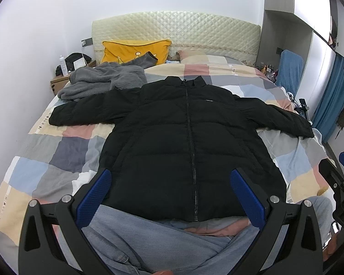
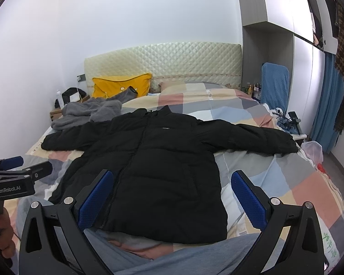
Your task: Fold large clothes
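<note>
A black puffer jacket [image 1: 185,137] lies flat, front up and zipped, on the bed with both sleeves spread out sideways; it also shows in the right wrist view [image 2: 162,160]. My left gripper [image 1: 170,176] is open and empty, held above the jacket's hem. My right gripper [image 2: 172,178] is open and empty, above the hem's right side. The right gripper also shows at the edge of the left wrist view [image 1: 341,178], and the left gripper at the left edge of the right wrist view [image 2: 16,167].
A checkered quilt [image 1: 57,151] covers the bed. A grey fleece garment [image 1: 103,80] lies by the left sleeve, near a yellow pillow [image 1: 135,50]. A nightstand [image 1: 62,80] stands at the left, a blue chair [image 1: 289,68] and wardrobe at the right. The person's jeans-clad legs [image 1: 162,240] are at the near edge.
</note>
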The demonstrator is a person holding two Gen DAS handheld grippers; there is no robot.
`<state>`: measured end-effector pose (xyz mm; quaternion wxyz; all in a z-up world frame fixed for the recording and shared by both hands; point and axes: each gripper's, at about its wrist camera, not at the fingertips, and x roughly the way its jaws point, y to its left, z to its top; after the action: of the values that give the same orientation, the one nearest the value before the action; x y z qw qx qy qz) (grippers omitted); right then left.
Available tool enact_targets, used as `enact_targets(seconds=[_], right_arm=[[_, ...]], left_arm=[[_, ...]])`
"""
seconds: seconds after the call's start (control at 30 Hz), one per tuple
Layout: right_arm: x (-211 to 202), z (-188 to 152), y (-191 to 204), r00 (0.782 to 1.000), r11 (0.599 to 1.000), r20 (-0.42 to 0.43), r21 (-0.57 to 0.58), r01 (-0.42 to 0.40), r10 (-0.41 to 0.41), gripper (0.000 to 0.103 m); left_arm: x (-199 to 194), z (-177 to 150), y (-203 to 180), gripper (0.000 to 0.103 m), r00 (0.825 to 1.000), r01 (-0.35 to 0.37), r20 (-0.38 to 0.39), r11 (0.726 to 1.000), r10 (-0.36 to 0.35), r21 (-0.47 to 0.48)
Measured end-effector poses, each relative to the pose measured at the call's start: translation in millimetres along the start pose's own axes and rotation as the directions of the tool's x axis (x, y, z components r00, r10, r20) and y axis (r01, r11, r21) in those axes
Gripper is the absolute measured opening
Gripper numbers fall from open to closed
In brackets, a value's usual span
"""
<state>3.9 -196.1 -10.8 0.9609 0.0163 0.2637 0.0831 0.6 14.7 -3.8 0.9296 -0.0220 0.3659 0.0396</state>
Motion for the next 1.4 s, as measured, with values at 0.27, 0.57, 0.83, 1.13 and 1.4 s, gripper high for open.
enact_targets(seconds=[0.27,0.57,0.83,1.13,1.4], right_arm=[[0.6,-1.3,-0.6,1.000,1.000,-0.002,0.011,-0.004,0.004,0.103],[0.6,-2.6,-0.9,1.000,1.000,-0.011,0.021,-0.007,0.007,0.103],[4.2,1.0,-7.6,1.000,0.999,-0.014,0.045,-0.013,0.013,0.103],[7.0,2.2,-12.0,0.999,0.997,-0.026,0.068,-0.031,0.033,0.103],[10.9,10.5,-26.5,1.000,0.996,-0.019,0.090,-0.012,0.014,0.103]], left_arm=[[-0.3,-1.2,-2.5,0.103,1.000,-0.003,-0.001,1.000,0.003,0.002],[0.8,-2.1,-3.6,0.103,1.000,0.008,-0.007,1.000,-0.008,0.002],[3.9,2.5,-11.3,0.103,1.000,0.010,-0.014,1.000,-0.010,0.009],[9.5,4.3,-16.0,0.103,0.999,0.023,-0.023,1.000,-0.023,0.013],[13.2,13.7,-21.4,0.103,0.997,0.066,-0.030,0.998,-0.066,0.023]])
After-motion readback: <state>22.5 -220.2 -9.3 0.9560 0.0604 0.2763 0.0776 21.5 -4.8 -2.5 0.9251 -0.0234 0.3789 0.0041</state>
